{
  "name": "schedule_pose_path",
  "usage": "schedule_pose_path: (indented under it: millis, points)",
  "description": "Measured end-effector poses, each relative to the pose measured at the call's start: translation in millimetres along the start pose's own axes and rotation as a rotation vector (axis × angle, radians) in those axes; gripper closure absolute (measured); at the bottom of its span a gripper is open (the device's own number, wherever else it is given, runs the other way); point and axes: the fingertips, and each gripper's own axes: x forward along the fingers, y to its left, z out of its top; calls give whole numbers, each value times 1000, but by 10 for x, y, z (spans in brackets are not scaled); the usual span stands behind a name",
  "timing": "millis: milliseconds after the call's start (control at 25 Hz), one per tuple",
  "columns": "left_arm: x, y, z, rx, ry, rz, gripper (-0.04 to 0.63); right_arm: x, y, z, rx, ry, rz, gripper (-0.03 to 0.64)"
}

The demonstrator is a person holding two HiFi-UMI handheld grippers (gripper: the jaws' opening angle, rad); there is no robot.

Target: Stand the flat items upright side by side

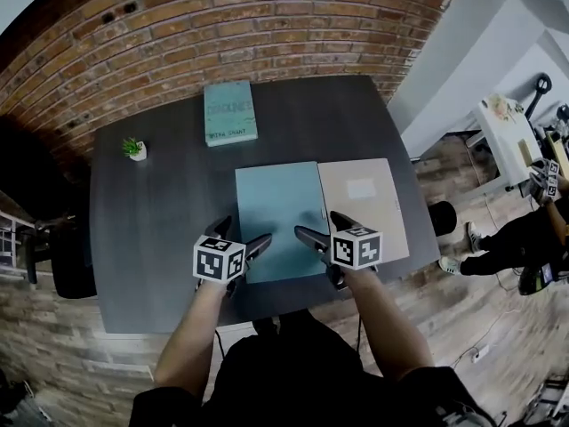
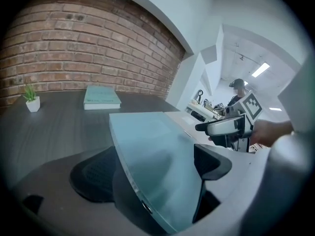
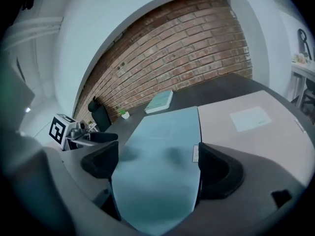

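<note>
Teal folder (image 1: 277,207): lying flat at the centre of the table (image 1: 151,238), touching the beige folder (image 1: 364,198) at its 3 o'clock.
Left gripper (image 1: 242,236): jaws spread astride the teal folder's near left corner.
Right gripper (image 1: 320,225): jaws spread over its near right edge, not pinching it.
Book (image 1: 229,111): at 12 o'clock.

The left gripper (image 1: 242,235) and the right gripper (image 1: 324,229) are each built with black, curved jaws on a grey body. Each is topped by a white cube (image 1: 219,259) printed with black square markers. A black short-sleeved top (image 1: 302,376) is worn.
</note>
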Motion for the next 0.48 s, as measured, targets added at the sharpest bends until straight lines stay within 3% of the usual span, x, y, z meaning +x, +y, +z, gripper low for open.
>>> schedule_pose_path:
  millis: [480]
  points:
    - [337, 279, -295, -30, 159, 27, 80, 323, -163, -140, -11, 164, -57, 144]
